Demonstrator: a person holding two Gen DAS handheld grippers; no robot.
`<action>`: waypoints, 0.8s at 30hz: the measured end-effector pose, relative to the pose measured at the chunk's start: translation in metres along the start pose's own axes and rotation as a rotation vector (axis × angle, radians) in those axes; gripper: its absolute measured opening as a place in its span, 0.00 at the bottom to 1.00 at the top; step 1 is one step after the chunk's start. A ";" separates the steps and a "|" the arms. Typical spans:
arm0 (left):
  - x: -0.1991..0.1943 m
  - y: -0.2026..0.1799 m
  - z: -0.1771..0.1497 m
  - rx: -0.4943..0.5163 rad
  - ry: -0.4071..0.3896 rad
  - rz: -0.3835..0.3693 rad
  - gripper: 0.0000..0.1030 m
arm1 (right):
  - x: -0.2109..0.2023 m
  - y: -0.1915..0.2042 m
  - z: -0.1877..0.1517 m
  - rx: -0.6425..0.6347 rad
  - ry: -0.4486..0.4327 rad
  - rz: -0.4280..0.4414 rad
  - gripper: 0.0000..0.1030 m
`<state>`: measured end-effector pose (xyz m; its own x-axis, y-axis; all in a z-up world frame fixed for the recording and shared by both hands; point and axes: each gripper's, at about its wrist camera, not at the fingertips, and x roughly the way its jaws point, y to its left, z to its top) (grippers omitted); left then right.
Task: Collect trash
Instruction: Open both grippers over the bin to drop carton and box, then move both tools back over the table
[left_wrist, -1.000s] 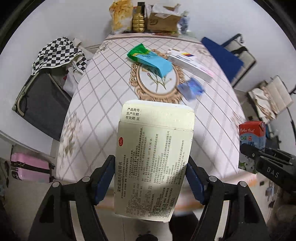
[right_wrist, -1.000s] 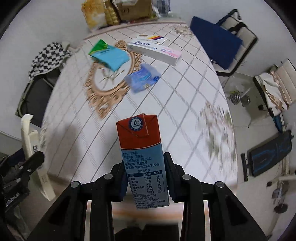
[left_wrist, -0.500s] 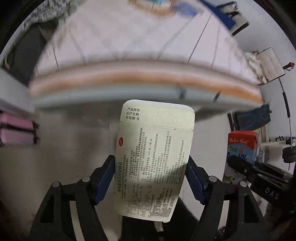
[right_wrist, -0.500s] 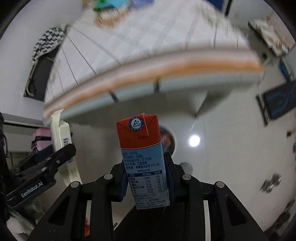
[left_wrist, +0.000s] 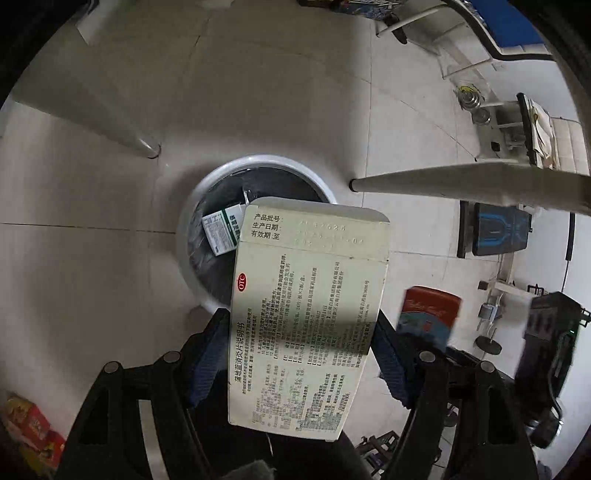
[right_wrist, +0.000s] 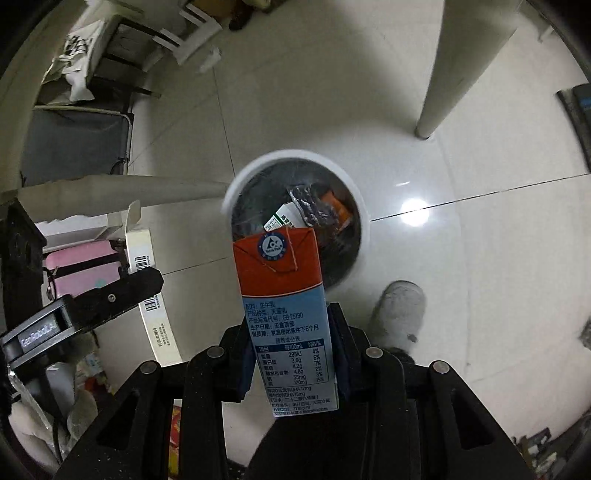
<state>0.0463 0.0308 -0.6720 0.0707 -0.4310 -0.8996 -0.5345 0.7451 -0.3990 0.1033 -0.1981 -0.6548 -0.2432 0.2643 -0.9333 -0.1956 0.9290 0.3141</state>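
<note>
Drop-off step: left gripper (left_wrist: 301, 354) fingers opening around the medicine box (left_wrist: 306, 317); right gripper (right_wrist: 293, 354) clamps the milk carton (right_wrist: 286, 295). Bin (right_wrist: 364, 221) at twelve o'clock, seemingly beneath; release next.

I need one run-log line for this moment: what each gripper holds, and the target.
left gripper: jaws opening, medicine box between | right gripper: milk carton | target: trash bin, below both

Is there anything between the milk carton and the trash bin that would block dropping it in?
Nothing visible does. The milk carton hangs over the near rim of the open trash bin, whose mouth has no lid; only earlier trash lies inside.
</note>
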 end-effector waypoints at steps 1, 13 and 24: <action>0.010 0.005 0.003 -0.003 0.007 0.001 0.86 | 0.016 -0.004 0.007 0.001 0.008 0.011 0.38; -0.003 0.030 -0.024 0.051 -0.137 0.283 0.97 | 0.076 -0.015 0.022 -0.083 0.020 -0.120 0.99; -0.082 0.002 -0.066 0.066 -0.163 0.341 0.97 | 0.002 0.023 -0.006 -0.149 -0.076 -0.350 0.99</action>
<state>-0.0163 0.0340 -0.5877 0.0338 -0.0701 -0.9970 -0.4953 0.8652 -0.0776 0.0924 -0.1783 -0.6485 -0.0672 -0.0380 -0.9970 -0.3915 0.9201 -0.0087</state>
